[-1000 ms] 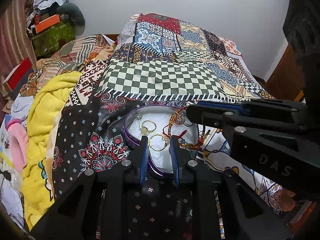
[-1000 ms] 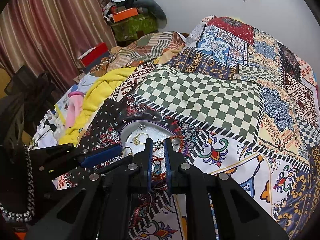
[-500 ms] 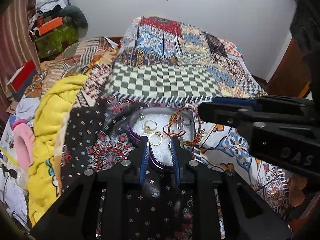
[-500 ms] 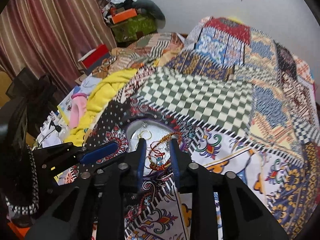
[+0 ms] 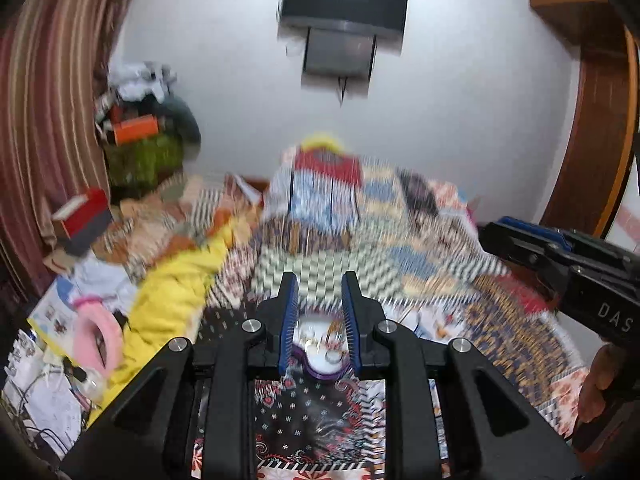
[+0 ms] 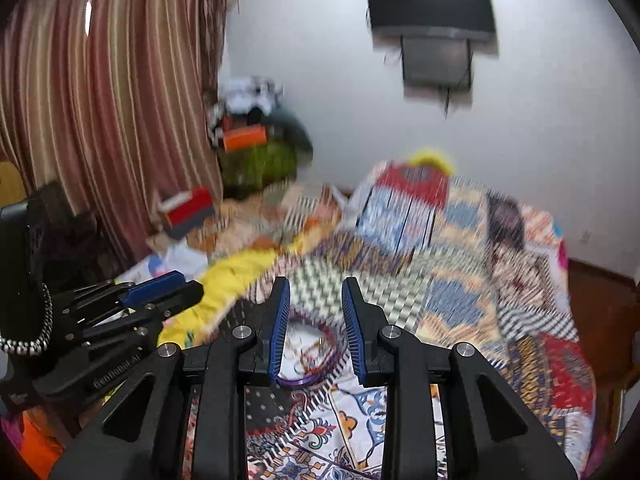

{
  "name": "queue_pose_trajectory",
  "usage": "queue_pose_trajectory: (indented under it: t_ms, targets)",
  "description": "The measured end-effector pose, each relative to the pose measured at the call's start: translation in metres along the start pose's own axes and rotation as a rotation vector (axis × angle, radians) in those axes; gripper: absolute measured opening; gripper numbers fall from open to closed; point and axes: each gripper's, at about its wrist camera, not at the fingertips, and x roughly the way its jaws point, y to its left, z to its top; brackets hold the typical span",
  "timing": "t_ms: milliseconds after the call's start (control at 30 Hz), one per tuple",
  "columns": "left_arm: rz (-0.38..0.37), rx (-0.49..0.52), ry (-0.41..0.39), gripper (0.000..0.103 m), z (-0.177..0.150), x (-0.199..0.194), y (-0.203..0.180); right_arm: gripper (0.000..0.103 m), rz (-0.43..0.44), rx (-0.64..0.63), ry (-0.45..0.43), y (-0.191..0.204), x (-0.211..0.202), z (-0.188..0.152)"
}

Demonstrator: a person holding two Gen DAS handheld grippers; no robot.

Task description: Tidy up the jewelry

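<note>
Both grippers have been drawn back and tilted upward from the purple-rimmed tray (image 5: 320, 372), which a second ago filled the lower middle of each view and is now seen only as a small sliver low between the fingers. The scene is smeared by motion, so fine detail cannot be read. The right gripper (image 6: 314, 320), which was pressed nearly together over the red bracelet a second ago, is now spread wide with nothing between its pads; the left gripper (image 5: 319, 316) is likewise spread and empty. From this it is judged that the bracelet was released into the tray and that this piece of the sorting is finished, or close to it.

The patchwork bedspread (image 5: 420, 248) is the largest thing around the tray, which rests on its near end. A yellow blanket (image 5: 176, 292) is heaped to the left of the tray, with a pink slipper-like object (image 5: 96, 340) beyond that. Far behind the tray, a wall-mounted screen (image 5: 344, 0) is seen above the bed's head.

In the tray itself, gold rings (image 5: 310, 346) and the red bracelet (image 6: 316, 354) can just be made out, blurred. Nothing is seen to block a return to the tray; only the other gripper, close at the side, would need to be avoided.
</note>
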Motion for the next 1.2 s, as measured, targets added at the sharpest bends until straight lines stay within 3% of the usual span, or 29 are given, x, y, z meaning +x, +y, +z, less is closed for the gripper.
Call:
queue_pose_trajectory:
  t_ms: [233,400,467,500,567,700,1200]
  targets:
    - [0.008,0.028,-0.220,0.041,0.015,-0.092,-0.020,0.026,-0.036,0.006,-0.209,0.016,-0.076,0.008]
    - [0.059,0.076,-0.345,0.066,0.007,-0.139,-0.036,0.058,-0.074,0.013,-0.318,0.027,-0.109,0.000]
    - [0.078,0.083,-0.368,0.084,0.003,-0.150,-0.039,0.071,-0.108,0.009,-0.353,0.031,-0.116,-0.004]
    - [0.084,0.081,-0.379,0.090,0.001,-0.154,-0.040,0.081,-0.124,0.009,-0.365,0.033,-0.118,-0.005]
    - [0.094,0.073,-0.399,0.099,-0.001,-0.161,-0.039,0.090,-0.152,0.008,-0.389,0.036,-0.123,-0.008]
    - [0.118,0.067,-0.405,0.102,-0.005,-0.167,-0.038,0.103,-0.181,0.004,-0.405,0.043,-0.127,-0.011]
    - [0.128,0.049,-0.392,0.102,-0.013,-0.171,-0.034,0.103,-0.174,-0.003,-0.366,0.047,-0.127,-0.022]
